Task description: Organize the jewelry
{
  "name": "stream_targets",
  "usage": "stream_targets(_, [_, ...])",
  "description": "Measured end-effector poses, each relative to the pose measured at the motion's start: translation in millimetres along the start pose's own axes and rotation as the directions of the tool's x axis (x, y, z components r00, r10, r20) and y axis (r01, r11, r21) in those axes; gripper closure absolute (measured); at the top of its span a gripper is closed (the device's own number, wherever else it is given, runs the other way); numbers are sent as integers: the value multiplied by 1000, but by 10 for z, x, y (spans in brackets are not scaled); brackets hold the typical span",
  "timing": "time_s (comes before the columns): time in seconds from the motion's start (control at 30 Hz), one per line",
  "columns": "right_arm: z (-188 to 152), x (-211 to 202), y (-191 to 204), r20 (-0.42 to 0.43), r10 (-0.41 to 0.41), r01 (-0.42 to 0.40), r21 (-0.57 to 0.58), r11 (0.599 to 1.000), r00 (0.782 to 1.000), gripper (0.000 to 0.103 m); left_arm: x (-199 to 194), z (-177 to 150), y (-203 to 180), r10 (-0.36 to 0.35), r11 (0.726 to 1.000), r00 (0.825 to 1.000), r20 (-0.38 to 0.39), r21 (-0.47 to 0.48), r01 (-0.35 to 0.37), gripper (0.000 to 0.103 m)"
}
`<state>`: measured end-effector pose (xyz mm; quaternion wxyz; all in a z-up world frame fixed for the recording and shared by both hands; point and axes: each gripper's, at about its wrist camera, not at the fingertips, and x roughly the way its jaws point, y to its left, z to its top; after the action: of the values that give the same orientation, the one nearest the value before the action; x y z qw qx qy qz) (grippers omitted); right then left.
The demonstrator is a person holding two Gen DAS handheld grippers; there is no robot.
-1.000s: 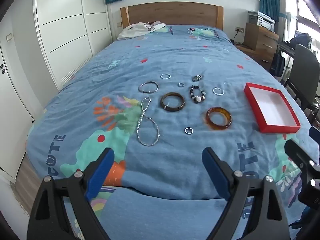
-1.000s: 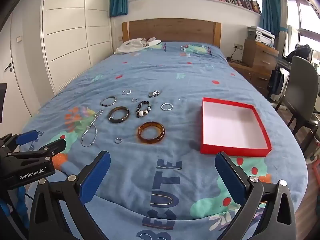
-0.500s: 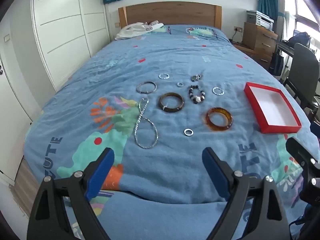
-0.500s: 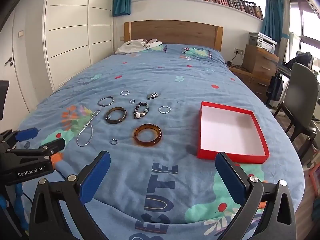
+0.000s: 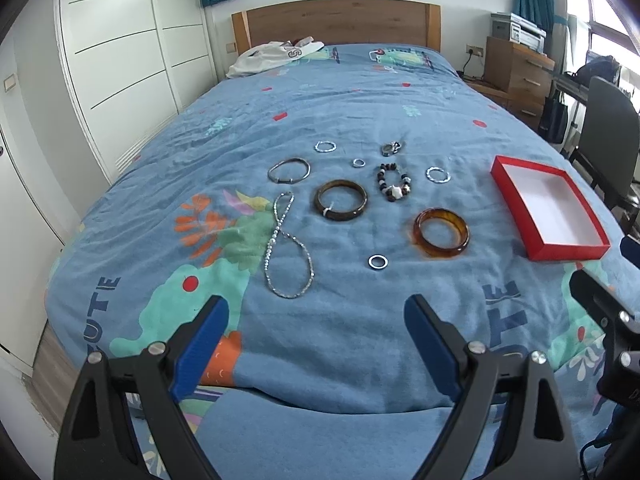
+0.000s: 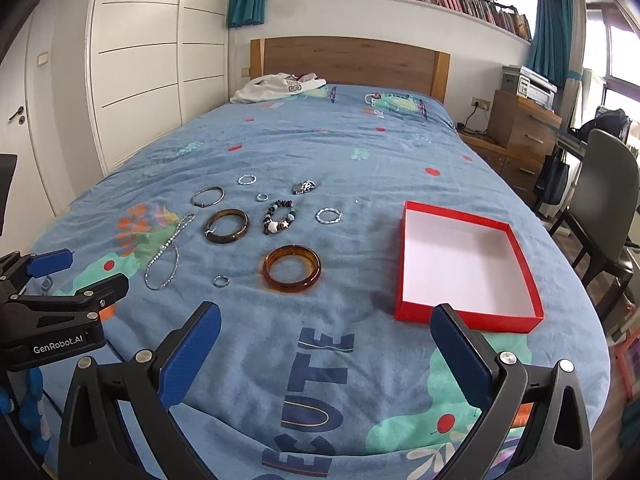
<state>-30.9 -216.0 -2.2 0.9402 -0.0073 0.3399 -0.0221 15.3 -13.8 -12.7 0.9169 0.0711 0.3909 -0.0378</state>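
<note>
Compared with a second ago, both of my cameras sit a touch higher and further back, so the whole spread of jewelry slides down toward the middle of each view. Nothing on the bed (image 5: 360,340) itself has budged.

Both grippers hover over the foot of the blanket, well short of the pieces. My left gripper (image 5: 316,320) has its jaws spread wide with nothing between them, same for my right gripper (image 6: 326,330).

From the right wrist view, the red box (image 6: 520,322) is at about 1 o'clock, empty, white inside. The amber bangle (image 6: 292,268) is at 11 o'clock, closest to me, with the small silver ring (image 6: 221,281) just beside it at its 9 o'clock. Further out: dark bangle (image 6: 227,226), beaded bracelet (image 6: 279,217), twisted silver ring (image 6: 329,215), and the long silver necklace (image 6: 166,256) off at 10 o'clock.

My guess is I'm at the very start, picking a first piece. I'd go for the amber bangle with the right side since it's nearest the box. Best bet: come down with one finger inside the hoop and one outside, pinch the wall, not the whole ring. The blanket is soft, so pressing too deep probably just snags fabric.
</note>
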Motion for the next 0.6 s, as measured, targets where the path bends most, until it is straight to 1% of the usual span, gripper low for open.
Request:
stream_targets(0.1, [0,36,-24,-8,4,-4,12,1000,1000,1,5,9,1,18,1000,1000,11,1,-18,14])
stream_targets(0.23, [26,77,-36,-17,5,-4,19,1000,1000,1,33,56,48,20,1000,1000,15,-16,-20,14])
stream_targets(0.33, [53,104,-19,-23,3,-2,11,1000,1000,1,54,89,85,0,1000,1000,13,-28,0,14])
stream_targets(0.43, [81,128,-2,-25,-4,4,2,1000,1000,1,52,113,84,8,1000,999,31,-22,-7,14])
stream_targets(0.6, [107,161,10,-34,-4,4,6,1000,999,1,97,144,89,-17,1000,1000,16,-27,17,14])
